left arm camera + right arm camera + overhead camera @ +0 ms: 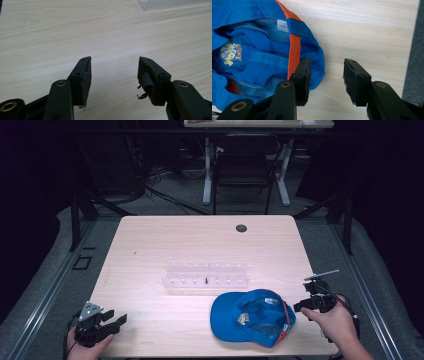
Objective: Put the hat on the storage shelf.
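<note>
- The cap (pixel 252 317) lies upside down on the counter (pixel 150 245), near its front edge.
- Right tool (pixel 326 77), spread, sits at the cap's rim; I judge it should pinch there.
- Left tool (pixel 113 75), spread, empty.

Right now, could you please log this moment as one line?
left gripper: open, empty | right gripper: open beside blue cap | clear rack: untouched

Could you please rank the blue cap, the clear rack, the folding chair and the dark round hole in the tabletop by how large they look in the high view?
1. Folding chair, though far off
2. Blue cap and clear rack: too alike to rank
3. Dark round hole, by far the smallest
</note>
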Motion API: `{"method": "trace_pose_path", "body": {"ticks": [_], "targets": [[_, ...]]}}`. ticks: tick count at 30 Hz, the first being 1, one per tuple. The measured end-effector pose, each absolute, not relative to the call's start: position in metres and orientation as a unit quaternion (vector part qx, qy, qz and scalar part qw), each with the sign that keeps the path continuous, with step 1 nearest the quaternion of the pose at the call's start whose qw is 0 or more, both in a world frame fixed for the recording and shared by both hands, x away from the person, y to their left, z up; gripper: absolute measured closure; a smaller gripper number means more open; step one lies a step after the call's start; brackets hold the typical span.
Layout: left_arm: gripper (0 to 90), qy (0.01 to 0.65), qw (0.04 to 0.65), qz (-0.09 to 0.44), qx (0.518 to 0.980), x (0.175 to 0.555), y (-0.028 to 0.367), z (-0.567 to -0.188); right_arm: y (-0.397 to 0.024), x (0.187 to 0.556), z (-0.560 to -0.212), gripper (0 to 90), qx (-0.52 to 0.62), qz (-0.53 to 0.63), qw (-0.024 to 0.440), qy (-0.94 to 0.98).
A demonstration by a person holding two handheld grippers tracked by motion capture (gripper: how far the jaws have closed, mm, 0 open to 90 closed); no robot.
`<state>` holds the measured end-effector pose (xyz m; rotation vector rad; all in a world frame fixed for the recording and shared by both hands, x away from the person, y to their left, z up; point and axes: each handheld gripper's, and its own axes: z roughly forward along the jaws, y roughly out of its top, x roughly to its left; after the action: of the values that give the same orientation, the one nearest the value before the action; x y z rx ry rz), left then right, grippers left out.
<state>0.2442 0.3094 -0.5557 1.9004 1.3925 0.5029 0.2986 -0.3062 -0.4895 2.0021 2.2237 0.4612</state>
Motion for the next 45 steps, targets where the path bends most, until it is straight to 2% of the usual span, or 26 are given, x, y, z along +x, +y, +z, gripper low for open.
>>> {"method": "trace_pose_path", "body": {"ticks": [14, 24, 36, 45], "targets": [[45.2, 0.538, 0.355, 0.192, 0.74, 0.244, 0.31, -0.557, -0.295, 0.314, -0.506, 59.0, 0.663, 0.106, 0.033, 0.74], [45.2, 0.536, 0.352, 0.191, 0.743, 0.245, 0.309, -0.558, -0.294, 0.315, -0.522, 64.5, 0.659, 0.069, 0.023, 0.748], [45.2, 0.534, 0.348, 0.189, 0.747, 0.245, 0.309, -0.559, -0.292, 0.319, -0.536, 70.9, 0.668, 0.076, -0.002, 0.74], [45.2, 0.533, 0.346, 0.19, 0.748, 0.245, 0.308, -0.559, -0.29, 0.32, -0.54, 75.8, 0.669, 0.078, -0.002, 0.739]]}}
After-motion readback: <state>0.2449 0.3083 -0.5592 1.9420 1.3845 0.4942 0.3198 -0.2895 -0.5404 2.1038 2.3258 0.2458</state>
